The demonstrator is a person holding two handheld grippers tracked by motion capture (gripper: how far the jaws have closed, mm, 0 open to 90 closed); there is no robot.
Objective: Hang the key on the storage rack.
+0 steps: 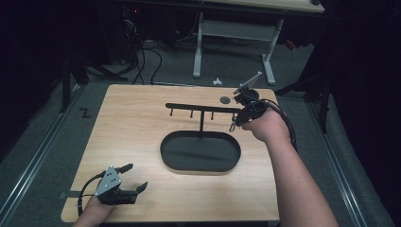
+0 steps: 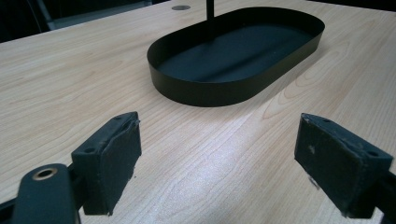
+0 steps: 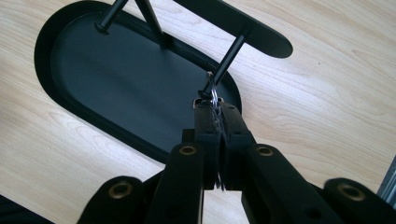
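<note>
Ring (image 3: 212, 95) pinched in right claw (image 3: 215, 112), touching peg (image 3: 223, 67).

The left gripper (image 1: 131, 177) rests low with its fingers (image 2: 109, 156) wide apart. The right gripper (image 1: 235, 124) is raised, its fingers (image 3: 208, 133) pressed together.

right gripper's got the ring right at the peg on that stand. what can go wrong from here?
1. The right gripper pinches the metal ring by a thin edge; it may slip from the pads or twist.
2. The ring sits at the tip of the end peg; letting go before it's properly over could drop it into the tray or onto the table.
3. Pushing on the peg might tip the narrow-posted stand.
</note>
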